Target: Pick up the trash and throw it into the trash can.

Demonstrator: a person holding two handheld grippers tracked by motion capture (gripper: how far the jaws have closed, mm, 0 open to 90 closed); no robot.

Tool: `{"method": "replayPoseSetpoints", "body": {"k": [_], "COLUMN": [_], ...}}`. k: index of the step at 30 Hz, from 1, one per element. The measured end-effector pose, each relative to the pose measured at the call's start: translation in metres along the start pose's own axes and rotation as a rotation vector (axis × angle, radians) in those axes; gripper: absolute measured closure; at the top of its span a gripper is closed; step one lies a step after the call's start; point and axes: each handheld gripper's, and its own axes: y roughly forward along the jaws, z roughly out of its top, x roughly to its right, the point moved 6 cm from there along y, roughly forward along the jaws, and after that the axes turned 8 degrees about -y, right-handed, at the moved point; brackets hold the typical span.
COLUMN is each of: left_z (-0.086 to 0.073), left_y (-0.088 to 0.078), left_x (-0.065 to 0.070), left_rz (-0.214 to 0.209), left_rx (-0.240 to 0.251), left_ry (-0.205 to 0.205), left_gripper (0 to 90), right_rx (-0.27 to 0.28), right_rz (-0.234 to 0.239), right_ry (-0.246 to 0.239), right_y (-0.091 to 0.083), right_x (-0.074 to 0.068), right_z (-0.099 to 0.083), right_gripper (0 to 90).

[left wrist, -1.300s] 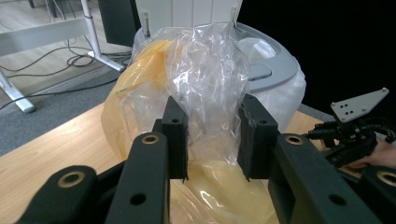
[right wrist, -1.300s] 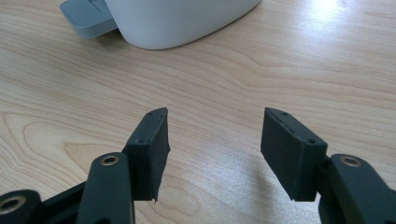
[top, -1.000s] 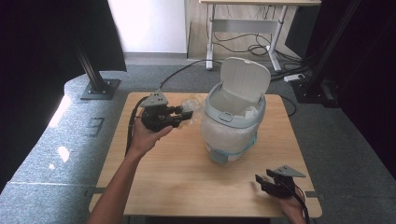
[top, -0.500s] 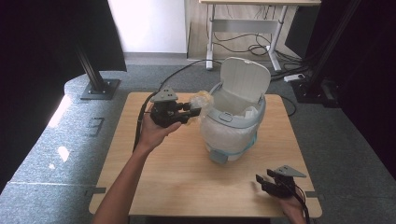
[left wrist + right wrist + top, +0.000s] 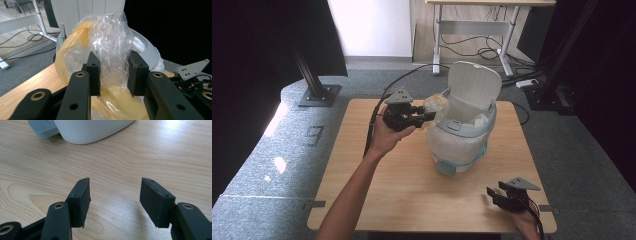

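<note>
A white pedal bin [image 5: 460, 145] stands mid-table with its lid [image 5: 475, 86] tipped up and back. My left gripper [image 5: 430, 116] hovers just left of the bin's rim, shut on a crumpled clear plastic bag [image 5: 437, 103] with yellowish contents. In the left gripper view the bag [image 5: 110, 42] bulges up between the pads of the left gripper [image 5: 113, 75], with the bin's rim [image 5: 150, 53] right behind it. My right gripper [image 5: 493, 195] rests near the table's front right corner. In the right gripper view the right gripper [image 5: 115, 195] is open over bare wood.
The bin's grey pedal [image 5: 445, 167] points toward the front of the wooden table [image 5: 377, 200]. Its base [image 5: 92, 130] and pedal [image 5: 42, 128] lie ahead of the right gripper. A cable [image 5: 371, 131] trails off the left gripper. Beyond the table stand a desk frame and floor cables.
My left gripper has carried the bag rightward and slightly up, from left of the bin to its rim. The right gripper has stayed put.
</note>
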Motion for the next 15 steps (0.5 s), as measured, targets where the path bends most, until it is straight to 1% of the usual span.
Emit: {"method": "replayPoseSetpoints", "body": {"k": [1,6,15], "left_z": [0.001,0.003,0.009], "left_y": [0.003,0.01,0.019], "left_x": [0.0,-0.001,-0.001], "left_rz": [-0.002,-0.002,-0.011], "left_rx": [-0.006,-0.009,-0.007], "left_ry": [0.006,0.003,0.008], "left_gripper": [66.7,66.7,66.6], "right_rx": [0.0,-0.001,-0.003], "right_rz": [0.0,0.0,-0.003], "right_ry": [0.0,0.0,0.001], "right_y": [0.0,0.0,0.0], "right_x": [0.0,0.0,0.0], "right_z": [0.0,0.0,-0.001], "right_gripper": [41.1,41.1,41.1]}}
